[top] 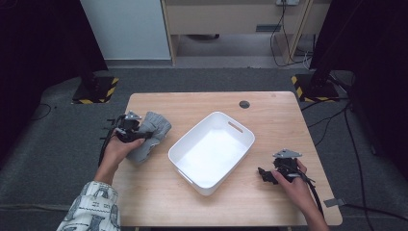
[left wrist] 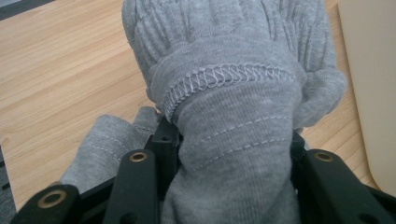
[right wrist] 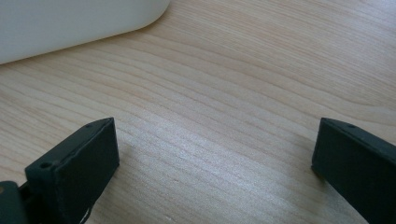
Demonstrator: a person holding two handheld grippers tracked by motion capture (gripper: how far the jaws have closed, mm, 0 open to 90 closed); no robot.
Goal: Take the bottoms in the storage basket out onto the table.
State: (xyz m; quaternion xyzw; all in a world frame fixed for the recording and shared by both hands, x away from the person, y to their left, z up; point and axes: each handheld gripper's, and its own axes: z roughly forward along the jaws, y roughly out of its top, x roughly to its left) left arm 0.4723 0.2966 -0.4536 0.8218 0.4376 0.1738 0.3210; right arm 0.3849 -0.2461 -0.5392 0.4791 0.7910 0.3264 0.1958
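Holding the grey knit in my left tool, jaws pinched on a thick bunch of fabric at the table's left side, just beside the white bin. Part of the knit seems to rest on the wood, but I can't tell how much is lifted. Right tool sits wide open w/ nothing between the jaws, low over bare wood right of the bin.

Handling, my guess: soft, light, floppy, not fragile; it'll sag and trail, so grip a thick fold near the hem seam, not a loose edge.

Left gripper view gives stitch detail and fabric packed between the jaws, which the high view can't resolve. High view gives layout: knit vs bin vs both hands. Right gripper view adds the bin's rounded corner close ahead.
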